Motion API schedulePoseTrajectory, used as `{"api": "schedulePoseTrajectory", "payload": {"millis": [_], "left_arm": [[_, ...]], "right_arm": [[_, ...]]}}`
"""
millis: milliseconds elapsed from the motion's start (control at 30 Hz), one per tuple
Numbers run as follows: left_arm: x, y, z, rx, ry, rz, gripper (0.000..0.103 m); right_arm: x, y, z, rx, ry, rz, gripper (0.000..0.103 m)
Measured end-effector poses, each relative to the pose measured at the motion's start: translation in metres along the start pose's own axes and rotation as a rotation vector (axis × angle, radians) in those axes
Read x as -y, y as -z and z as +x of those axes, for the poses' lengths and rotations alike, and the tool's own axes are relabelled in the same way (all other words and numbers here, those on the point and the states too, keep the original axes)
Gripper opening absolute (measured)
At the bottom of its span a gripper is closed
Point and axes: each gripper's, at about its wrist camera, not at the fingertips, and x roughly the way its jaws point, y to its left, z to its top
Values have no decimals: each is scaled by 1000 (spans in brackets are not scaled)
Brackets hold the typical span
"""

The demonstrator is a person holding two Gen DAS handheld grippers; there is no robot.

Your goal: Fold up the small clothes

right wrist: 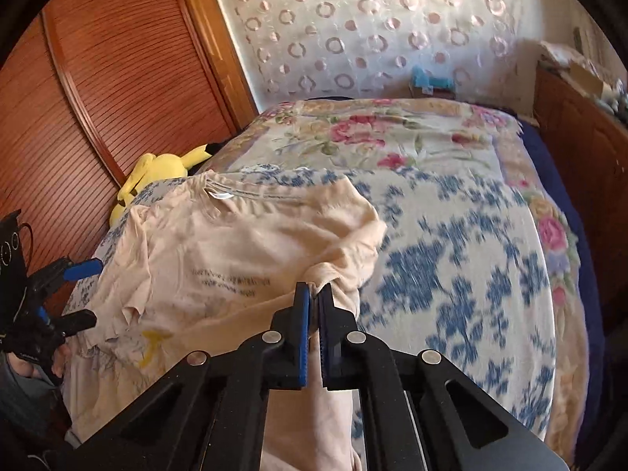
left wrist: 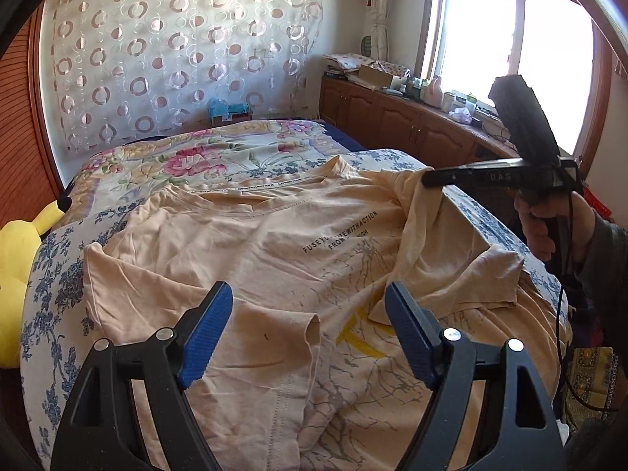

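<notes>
A peach T-shirt (left wrist: 274, 243) lies spread, wrinkled, across a bed (left wrist: 51, 274) covered in a blue-and-white floral sheet, with a pink-flowered blanket (left wrist: 204, 157) beyond it at the far end. The shirt's collar points away, toward a curtain patterned with rings (left wrist: 176, 59). Dark printed lettering and a yellow mark show on its chest.

In the left wrist view, the left gripper (left wrist: 308, 325) hovers over the near part of the shirt with its blue-padded jaws spread wide, holding nothing. The shirt's left sleeve already lies folded inward, just beyond the jaws.

The right gripper (right wrist: 314, 310) has its jaws pinched tight on the cloth at the shirt's right shoulder or sleeve. From the left view, this gripper (left wrist: 426, 178) lifts that right edge clear of the bed, so the fabric hangs in a slanted drape back down to the rest of the shirt. The right hand (left wrist: 537, 219) grips its handle at the right.

The step in hand appears to be the right-side fold: carrying the lifted edge leftward over the shirt's middle. The next move probably calls for laying that edge down flat and letting go, while the free left gripper pins or smooths the body so it does not drag along.

A yellow plush toy (left wrist: 19, 274) sits at the bed's left edge, beside a wooden wardrobe (right wrist: 98, 78). Wooden cabinets (left wrist: 392, 121) cluttered on top run under a bright window (left wrist: 510, 59) at far right.
</notes>
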Motion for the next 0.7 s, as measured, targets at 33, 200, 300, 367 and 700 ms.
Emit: {"api": "schedulePoseTrajectory", "payload": {"millis": [33, 200, 300, 367, 700], "left_arm": [[-2, 1, 0, 0, 0, -5, 81], [-15, 5, 2, -2, -4, -34, 81], [-23, 6, 1, 2, -21, -47, 81], [-28, 5, -1, 4, -29, -50, 81], [-91, -1, -3, -15, -134, -112, 81]], "right_arm": [[-4, -4, 2, -1, 7, -18, 4], [-21, -22, 11, 44, 26, -72, 3], [-31, -25, 16, 65, 11, -110, 3], [-35, -26, 18, 87, 5, -123, 3], [-14, -12, 44, -19, 108, -134, 48]]}}
